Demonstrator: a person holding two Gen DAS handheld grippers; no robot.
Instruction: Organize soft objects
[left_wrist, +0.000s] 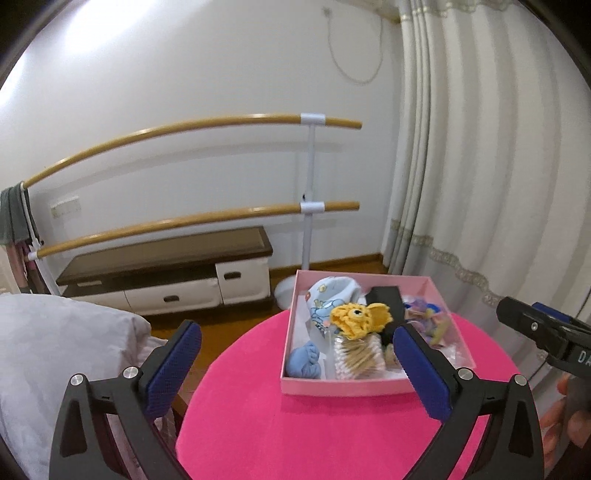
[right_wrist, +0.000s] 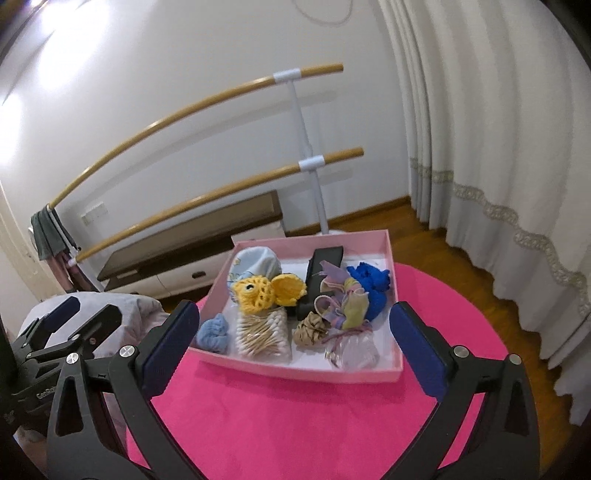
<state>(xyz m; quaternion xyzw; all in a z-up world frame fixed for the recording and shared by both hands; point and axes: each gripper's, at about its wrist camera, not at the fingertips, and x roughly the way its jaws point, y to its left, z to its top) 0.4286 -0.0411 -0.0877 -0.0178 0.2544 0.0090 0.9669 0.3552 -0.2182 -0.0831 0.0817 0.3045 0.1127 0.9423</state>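
Left wrist view: the left claw (left_wrist: 297, 363) hangs released with nothing between its 2 blue pads, above the pink tabletop (left_wrist: 295, 432). Just ahead sits the pink box (left_wrist: 343, 387), holding a yellow knitted toy (left_wrist: 360, 317), a light-blue cloth ball (left_wrist: 304, 360) and cotton swabs (left_wrist: 356, 358). The claw's own finger hides the box's near right corner.

Right wrist view: the right claw (right_wrist: 295, 350) is released too, the box just beyond its tips. A royal-blue knit (right_wrist: 371, 284) lies at the right; the pastel bundle (right_wrist: 347, 302) beside it is hard to identify.
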